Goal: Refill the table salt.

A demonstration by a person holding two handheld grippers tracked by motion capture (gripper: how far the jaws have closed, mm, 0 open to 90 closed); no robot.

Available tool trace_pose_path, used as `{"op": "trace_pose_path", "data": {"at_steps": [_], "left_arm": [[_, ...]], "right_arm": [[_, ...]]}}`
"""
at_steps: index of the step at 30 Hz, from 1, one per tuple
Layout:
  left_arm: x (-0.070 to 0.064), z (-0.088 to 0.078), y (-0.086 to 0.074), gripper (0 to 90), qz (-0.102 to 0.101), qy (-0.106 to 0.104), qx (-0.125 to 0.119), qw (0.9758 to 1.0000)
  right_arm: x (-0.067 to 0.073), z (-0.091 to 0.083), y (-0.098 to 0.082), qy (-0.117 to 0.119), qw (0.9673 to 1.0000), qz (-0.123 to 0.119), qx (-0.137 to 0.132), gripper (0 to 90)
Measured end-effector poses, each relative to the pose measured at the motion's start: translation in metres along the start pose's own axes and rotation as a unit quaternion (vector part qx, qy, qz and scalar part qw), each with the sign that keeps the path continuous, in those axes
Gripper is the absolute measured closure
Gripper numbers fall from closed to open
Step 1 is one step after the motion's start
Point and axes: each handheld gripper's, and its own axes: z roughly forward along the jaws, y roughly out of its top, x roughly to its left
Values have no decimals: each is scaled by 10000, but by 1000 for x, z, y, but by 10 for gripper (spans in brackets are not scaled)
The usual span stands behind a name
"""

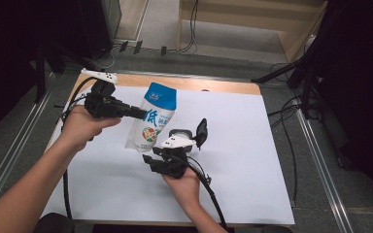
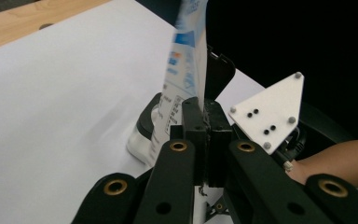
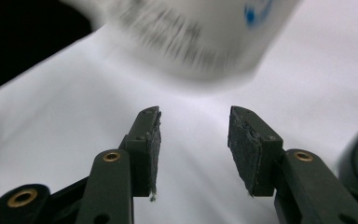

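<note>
White paper [image 1: 233, 145] on wooden table [image 1: 213, 85], left gripper [image 1: 138, 114] jaws clenched on pouch [image 1: 151, 119], right gripper [image 3: 193, 140] jaws released.

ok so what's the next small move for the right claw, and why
Probably ease the right claw forward to the pouch's lower end. The left claw is shut on the pouch's edge and holds it above the table, while the right one is open, holding nothing, just below it.

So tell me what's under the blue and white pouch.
The pouch, pinched by the left gripper, hangs above the white sheet; a black-rimmed clear container sits beneath its lower end. The container's contents are hidden by the pouch.
</note>
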Motion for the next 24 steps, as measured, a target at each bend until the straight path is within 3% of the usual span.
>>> {"op": "trace_pose_path", "data": {"at_steps": [4, 7, 14, 24], "left_arm": [[12, -7, 0, 900, -99, 276, 7, 9996], [19, -9, -2, 900, -124, 399, 35, 9991], [36, -4, -7, 900, -132, 712, 238, 9971], [66, 8, -5, 900, -355, 822, 148, 9959]], "right_arm": [[-5, -12, 2, 182, 9998, 26, 68, 543], [-8, -18, 2, 192, 9998, 3, 67, 541], [-17, -41, -2, 324, 9994, -2, 80, 536], [-36, -69, -8, 243, 9996, -157, 56, 540]]}}
